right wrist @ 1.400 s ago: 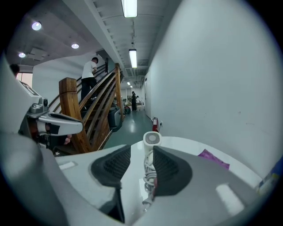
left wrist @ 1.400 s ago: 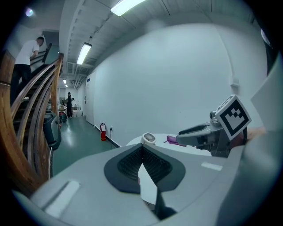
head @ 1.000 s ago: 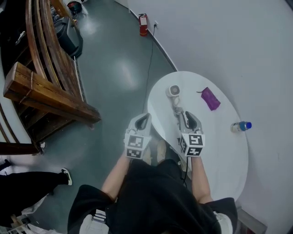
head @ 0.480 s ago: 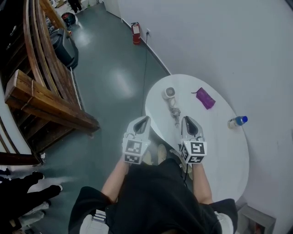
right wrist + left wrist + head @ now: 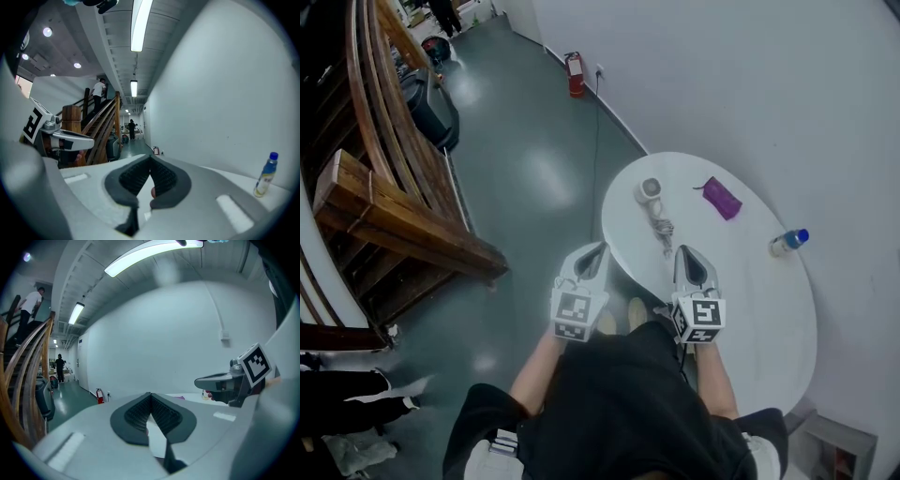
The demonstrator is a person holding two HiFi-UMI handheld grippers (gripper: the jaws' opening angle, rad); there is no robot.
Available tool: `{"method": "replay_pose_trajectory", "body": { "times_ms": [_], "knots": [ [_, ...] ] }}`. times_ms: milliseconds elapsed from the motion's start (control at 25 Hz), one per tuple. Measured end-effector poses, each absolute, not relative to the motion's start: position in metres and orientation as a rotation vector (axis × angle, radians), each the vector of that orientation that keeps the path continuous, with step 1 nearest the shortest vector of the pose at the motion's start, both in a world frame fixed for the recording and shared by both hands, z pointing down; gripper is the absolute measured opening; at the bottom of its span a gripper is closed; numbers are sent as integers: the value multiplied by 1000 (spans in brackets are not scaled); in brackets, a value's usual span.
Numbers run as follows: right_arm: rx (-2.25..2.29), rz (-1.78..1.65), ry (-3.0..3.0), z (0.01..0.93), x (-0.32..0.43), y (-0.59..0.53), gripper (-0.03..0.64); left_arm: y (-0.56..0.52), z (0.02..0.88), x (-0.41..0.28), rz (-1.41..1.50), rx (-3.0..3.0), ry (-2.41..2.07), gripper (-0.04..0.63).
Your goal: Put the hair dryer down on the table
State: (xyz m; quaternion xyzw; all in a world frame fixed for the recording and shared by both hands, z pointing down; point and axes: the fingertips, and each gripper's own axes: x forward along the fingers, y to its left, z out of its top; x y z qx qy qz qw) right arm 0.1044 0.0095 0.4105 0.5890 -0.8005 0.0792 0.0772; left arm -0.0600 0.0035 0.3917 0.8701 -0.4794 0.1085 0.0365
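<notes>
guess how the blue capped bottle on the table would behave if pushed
The bottle stands upright, tall and narrow, so a push would probably tip it. Its round body would then likely roll, and it sits near the table edge. It looks like thin plastic, so probably light.

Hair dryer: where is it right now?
In the head view the hair dryer lies on the left side of the white table, left of the purple pouch, just beyond the right gripper.

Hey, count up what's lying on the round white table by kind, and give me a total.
Hair dryer: 1
Purple pouch: 1
Blue-capped bottle: 1
Total: 3
</notes>
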Motion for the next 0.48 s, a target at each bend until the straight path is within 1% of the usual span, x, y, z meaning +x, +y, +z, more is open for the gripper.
{"method": "replay_pose_trajectory", "body": {
  "times_ms": [480],
  "knots": [
    [1782,213,-2392,409,94,23,3,13,393,-74,322,2678,-1459,6]
  ]
}}
